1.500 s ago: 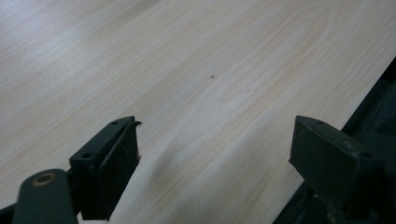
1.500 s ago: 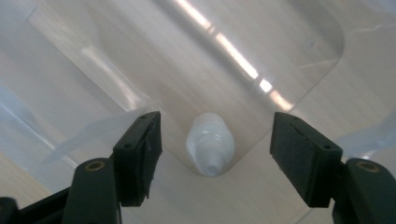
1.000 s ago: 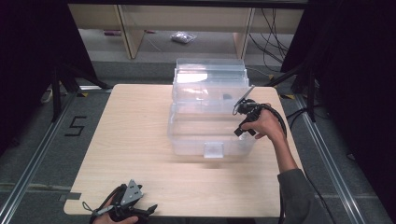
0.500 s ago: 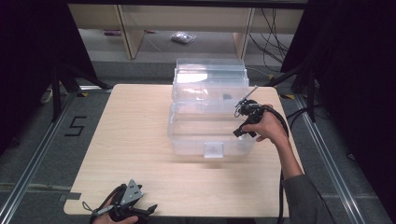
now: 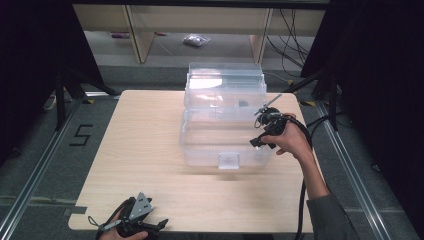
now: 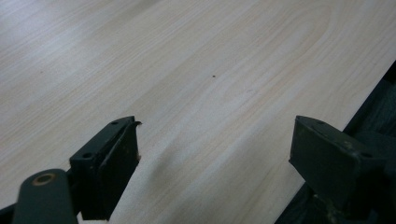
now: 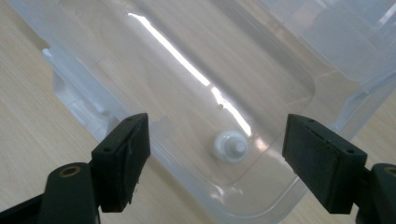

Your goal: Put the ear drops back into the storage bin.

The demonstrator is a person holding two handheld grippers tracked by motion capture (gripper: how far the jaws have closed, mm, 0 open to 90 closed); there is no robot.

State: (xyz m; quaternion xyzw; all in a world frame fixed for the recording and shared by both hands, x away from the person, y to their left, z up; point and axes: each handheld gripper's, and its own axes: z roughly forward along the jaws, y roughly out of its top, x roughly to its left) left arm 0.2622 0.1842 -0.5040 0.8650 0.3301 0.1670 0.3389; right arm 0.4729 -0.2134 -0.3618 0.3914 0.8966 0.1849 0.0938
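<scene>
The right gripper [image 7: 217,154] has its jaws spread wide with nothing between them, and it hangs over the right end of the clear plastic box [image 5: 225,135], tipped down into it. Seen along those jaws, a small white cap [image 7: 229,146] lies on the floor of the box, straight ahead and below, a little right of the middle of the gap and close to the box's rounded corner. It looks round, with a stub standing up from its centre, so it has no long axis to line up with; the jaws could close from any side. What matters, I judge, is the drop: the cap sits down inside the walls, so the gripper must go straight down past the rim rather than sideways.

In the high view the right gripper [image 5: 264,131] is at the box's right wall, toward the right edge of the table [image 5: 140,150].

The left gripper [image 6: 215,158] is also spread and empty, with bare wood ahead of it. It rests at the near left corner of the table [image 5: 135,220], well apart from the box. The right hand is clearly the nearer one.

The box's lid stands open at the far side.
</scene>
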